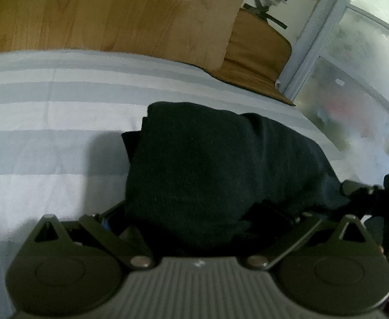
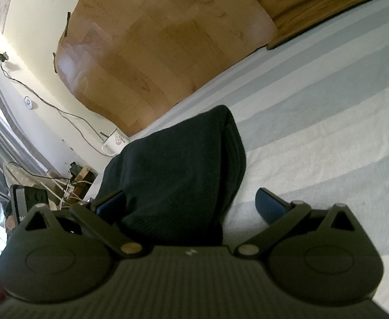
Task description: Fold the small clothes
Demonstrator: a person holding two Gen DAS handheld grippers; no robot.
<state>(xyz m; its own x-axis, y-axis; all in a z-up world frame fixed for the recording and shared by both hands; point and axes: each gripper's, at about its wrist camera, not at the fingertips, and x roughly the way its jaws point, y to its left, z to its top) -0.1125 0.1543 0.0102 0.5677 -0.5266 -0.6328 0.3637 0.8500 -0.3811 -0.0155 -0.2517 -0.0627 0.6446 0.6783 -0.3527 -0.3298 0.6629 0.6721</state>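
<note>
A dark navy garment (image 1: 215, 164) lies folded in a thick bundle on the striped bed cover (image 1: 48, 122). In the left wrist view it drapes over my left gripper (image 1: 199, 228) and hides both fingertips, so the jaw state is not visible. In the right wrist view the same garment (image 2: 178, 170) lies between the spread fingers of my right gripper (image 2: 191, 204). Its left finger (image 2: 112, 202) touches the cloth and its right finger (image 2: 271, 204) stands apart from it over the cover. The right gripper also shows at the right edge of the left wrist view (image 1: 375, 194).
A wooden headboard (image 1: 109, 13) stands behind the bed. A brown cushion (image 1: 258, 53) lies at the far corner. A frosted glass door (image 1: 359, 101) is to the right. In the right wrist view, cables and clutter (image 2: 61, 183) lie on the floor beside the bed.
</note>
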